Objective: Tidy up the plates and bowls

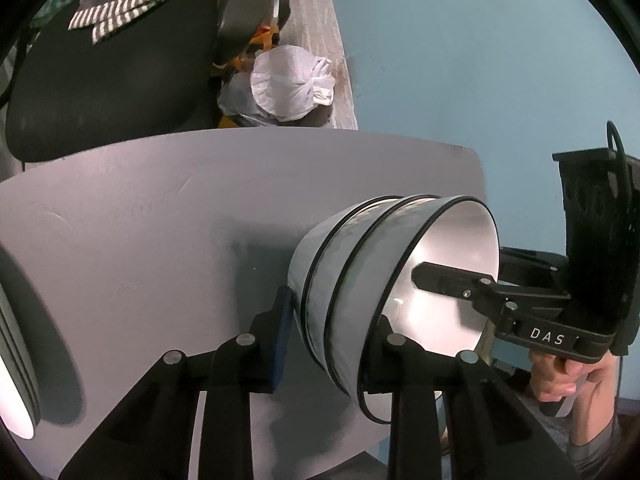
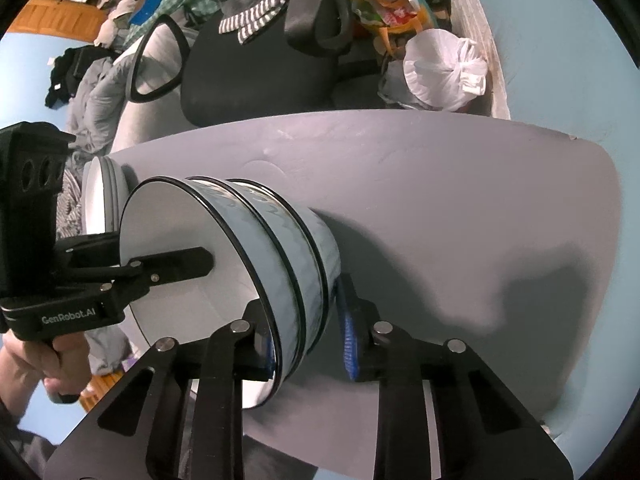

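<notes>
Both your left gripper [image 1: 328,336] and right gripper [image 2: 308,344] clamp the 3 nested bowls [image 1: 360,280], with plates [image 2: 100,200] already stacked at frame left.

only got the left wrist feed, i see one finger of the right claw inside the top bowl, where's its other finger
observer: the right claw has its blue-padded finger outside the bowl stack, and it looks pressed against the bottom bowl's wall.
operator: and my own inner finger, the rim hides it here
observer: the left claw has that finger lying flat across the top bowl's white inside, well past the rim.
</notes>
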A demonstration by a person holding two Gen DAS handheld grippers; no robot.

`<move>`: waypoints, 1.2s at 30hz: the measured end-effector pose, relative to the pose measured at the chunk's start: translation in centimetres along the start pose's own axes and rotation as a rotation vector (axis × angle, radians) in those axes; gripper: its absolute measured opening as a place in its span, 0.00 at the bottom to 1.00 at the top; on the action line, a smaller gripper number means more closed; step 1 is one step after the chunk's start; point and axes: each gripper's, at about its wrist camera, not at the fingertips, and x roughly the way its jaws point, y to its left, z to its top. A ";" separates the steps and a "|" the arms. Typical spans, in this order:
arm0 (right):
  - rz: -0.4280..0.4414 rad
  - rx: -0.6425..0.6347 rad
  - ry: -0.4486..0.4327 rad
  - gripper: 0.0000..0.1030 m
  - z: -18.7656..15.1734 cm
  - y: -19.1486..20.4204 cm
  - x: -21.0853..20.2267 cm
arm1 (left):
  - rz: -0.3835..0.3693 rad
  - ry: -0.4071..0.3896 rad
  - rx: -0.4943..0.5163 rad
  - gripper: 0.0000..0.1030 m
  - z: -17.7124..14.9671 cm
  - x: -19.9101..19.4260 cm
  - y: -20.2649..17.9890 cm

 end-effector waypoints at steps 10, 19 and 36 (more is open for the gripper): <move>-0.037 0.010 -0.008 0.23 0.0 0.6 0.0 | 0.054 0.003 0.011 0.22 -0.1 -0.2 -0.3; -0.024 0.054 0.007 0.21 0.1 1.3 0.7 | 0.090 0.023 0.016 0.21 -0.8 -1.0 0.7; 0.000 0.011 0.042 0.21 -0.3 6.2 3.3 | 0.115 0.010 -0.043 0.19 -4.1 -3.8 5.3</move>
